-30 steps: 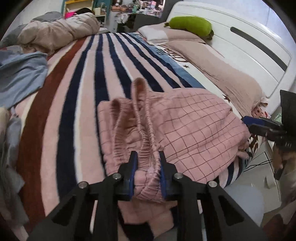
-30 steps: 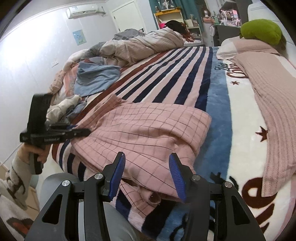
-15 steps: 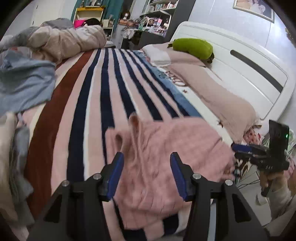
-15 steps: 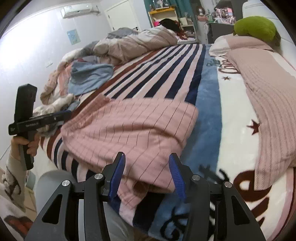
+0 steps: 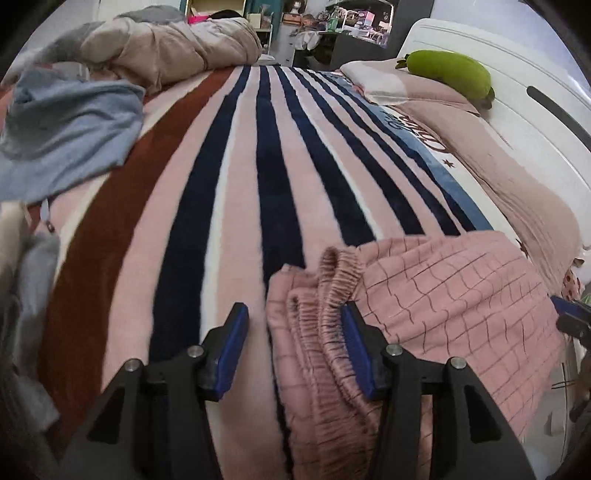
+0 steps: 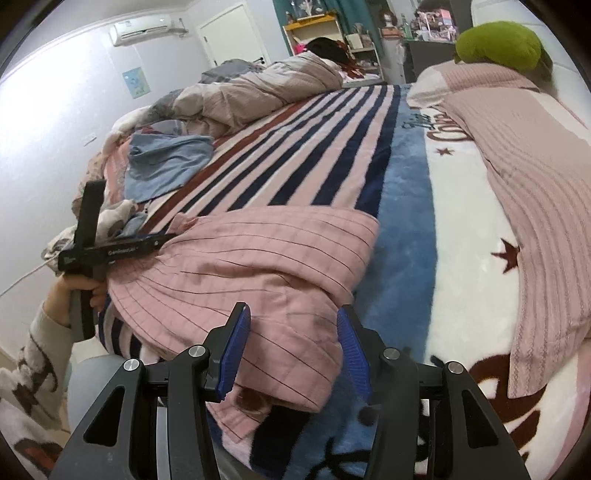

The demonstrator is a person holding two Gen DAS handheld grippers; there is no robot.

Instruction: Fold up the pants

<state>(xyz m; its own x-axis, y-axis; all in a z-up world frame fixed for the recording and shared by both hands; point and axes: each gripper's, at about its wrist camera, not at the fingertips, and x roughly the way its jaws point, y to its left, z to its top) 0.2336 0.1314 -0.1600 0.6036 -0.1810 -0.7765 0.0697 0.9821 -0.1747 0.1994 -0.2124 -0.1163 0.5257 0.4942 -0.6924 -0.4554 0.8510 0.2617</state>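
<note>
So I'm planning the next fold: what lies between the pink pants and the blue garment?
In the left wrist view, only bare striped blanket separates the pink pants from the blue garment.

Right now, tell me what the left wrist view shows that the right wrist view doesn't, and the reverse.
Only the left wrist view shows the pants' gathered elastic waistband, bunched between the left tongs, which have just been opening and no longer pinch it.

Only the right wrist view shows the air conditioner on the wall, the hand holding the left tool, and a lower corner of the pants between the open right tongs.

Both show the pink checked pants, the striped blanket, the blue garment and the green plush.
</note>
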